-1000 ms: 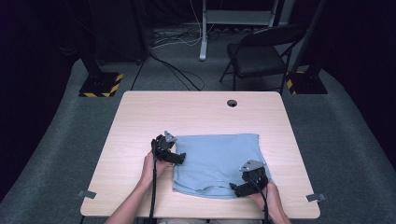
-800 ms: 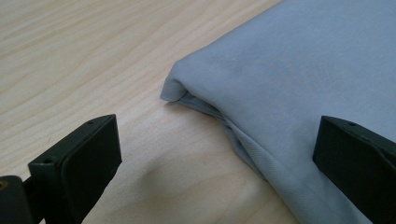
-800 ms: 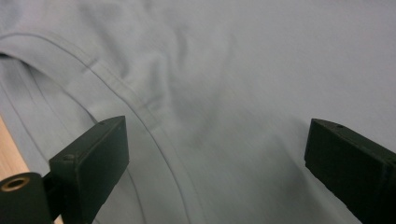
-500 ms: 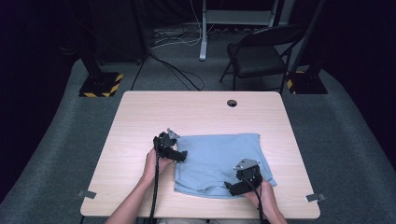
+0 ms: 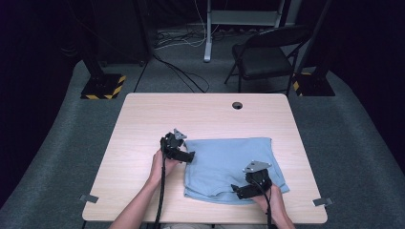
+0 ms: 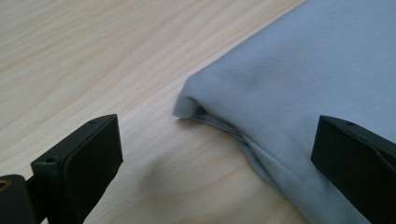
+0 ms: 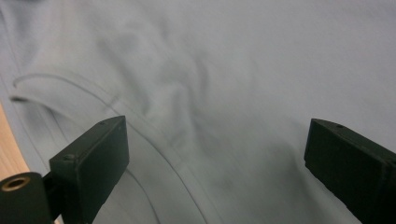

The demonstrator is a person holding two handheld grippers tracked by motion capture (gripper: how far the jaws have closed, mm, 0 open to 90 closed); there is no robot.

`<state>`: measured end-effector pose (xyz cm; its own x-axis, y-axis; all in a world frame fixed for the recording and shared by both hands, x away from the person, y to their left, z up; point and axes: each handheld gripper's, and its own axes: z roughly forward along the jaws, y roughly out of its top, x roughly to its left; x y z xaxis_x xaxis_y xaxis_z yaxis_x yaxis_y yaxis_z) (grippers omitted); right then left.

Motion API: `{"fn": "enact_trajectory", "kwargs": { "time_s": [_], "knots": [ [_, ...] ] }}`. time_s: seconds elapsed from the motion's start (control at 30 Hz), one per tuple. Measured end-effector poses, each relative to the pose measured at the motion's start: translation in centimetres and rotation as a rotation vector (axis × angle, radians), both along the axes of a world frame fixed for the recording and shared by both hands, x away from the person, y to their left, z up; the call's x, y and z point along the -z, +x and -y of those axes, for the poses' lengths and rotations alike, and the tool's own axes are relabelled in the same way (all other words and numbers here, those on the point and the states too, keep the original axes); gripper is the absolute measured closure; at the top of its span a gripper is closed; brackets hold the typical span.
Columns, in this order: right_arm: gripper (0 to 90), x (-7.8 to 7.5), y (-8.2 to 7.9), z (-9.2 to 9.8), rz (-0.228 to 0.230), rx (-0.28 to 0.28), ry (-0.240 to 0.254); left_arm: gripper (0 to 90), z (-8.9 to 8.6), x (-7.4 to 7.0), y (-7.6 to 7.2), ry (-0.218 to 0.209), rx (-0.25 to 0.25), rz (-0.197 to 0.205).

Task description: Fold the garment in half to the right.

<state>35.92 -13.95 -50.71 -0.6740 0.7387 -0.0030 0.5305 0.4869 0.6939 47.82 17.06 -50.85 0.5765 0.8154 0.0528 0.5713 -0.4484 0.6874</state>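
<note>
Cloth [image 5: 229, 162] on table [image 5: 143, 124], toward near edge, right of centre — left gripper [image 5: 190, 156] at its left edge, right gripper [image 5: 236, 190] over near edge.

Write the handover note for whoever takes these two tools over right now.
Left tool: open, at the left edge of the folded light-blue cloth garment, its corner between the jaws, nothing gripped.
Right tool: open, over the garment's near edge by a curved seam, nothing gripped.
Garment: lying partly folded, a bit rumpled, on the near half of the pale wooden table.
Done: some folding, by the layered edge.
Left: probably grip both spots and make the next fold.
</note>
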Motion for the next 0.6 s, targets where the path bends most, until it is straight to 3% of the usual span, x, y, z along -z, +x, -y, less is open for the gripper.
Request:
{"fn": "enact_trajectory", "kwargs": {
  "time_s": [0.17,0.3,0.6],
  "knots": [
    [5.5,1.1,0.8,-1.6,-0.033,-0.02,-0.061,1.8,0.5,0.7,0.4,0.049,0.002,-0.028],
    [5.7,1.2,0.6,-1.2,-0.037,-0.007,-0.058,1.7,1.1,0.6,0.4,0.067,0.011,-0.013],
    [5.6,1.0,-0.1,0.4,-0.057,0.021,-0.068,1.7,2.6,0.8,0.2,0.042,0.057,-0.014]
  ]
}}
